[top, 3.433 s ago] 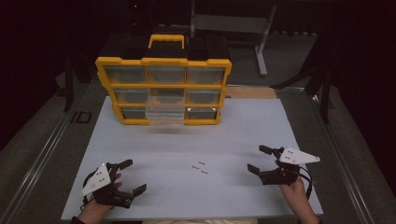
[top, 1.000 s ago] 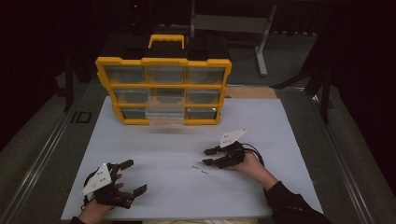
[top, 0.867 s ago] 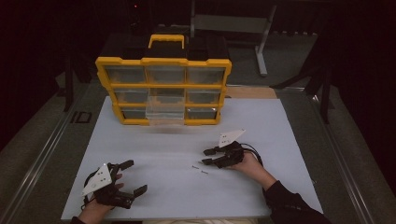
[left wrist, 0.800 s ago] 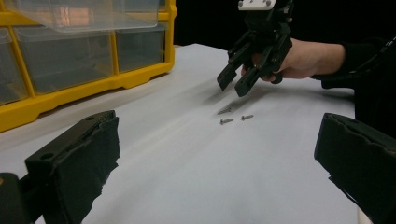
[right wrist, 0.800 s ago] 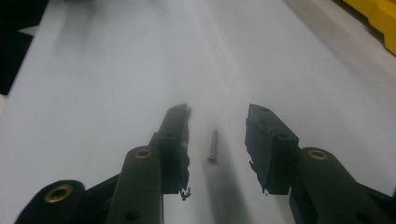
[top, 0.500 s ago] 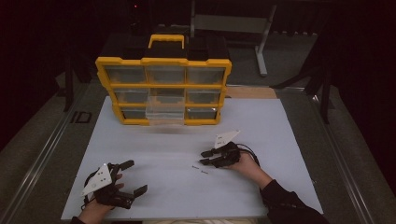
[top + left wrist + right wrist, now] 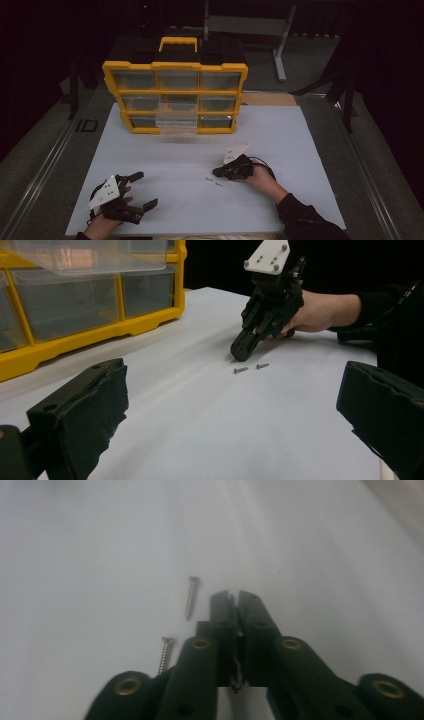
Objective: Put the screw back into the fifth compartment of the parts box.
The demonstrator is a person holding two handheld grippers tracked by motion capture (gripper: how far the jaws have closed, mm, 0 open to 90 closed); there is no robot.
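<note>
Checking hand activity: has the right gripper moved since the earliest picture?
Yes. The right gripper moved left across the white board, from near its right edge to the screws.

yellow drawer organizer [image 7: 175, 97], white table [image 7: 280, 135]

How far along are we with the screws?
Done: the clear drawer is pulled out. In hand: the right gripper, jaws shut, seems to pinch a screw. Left: two loose screws lie on the table; the left gripper waits open.
</note>
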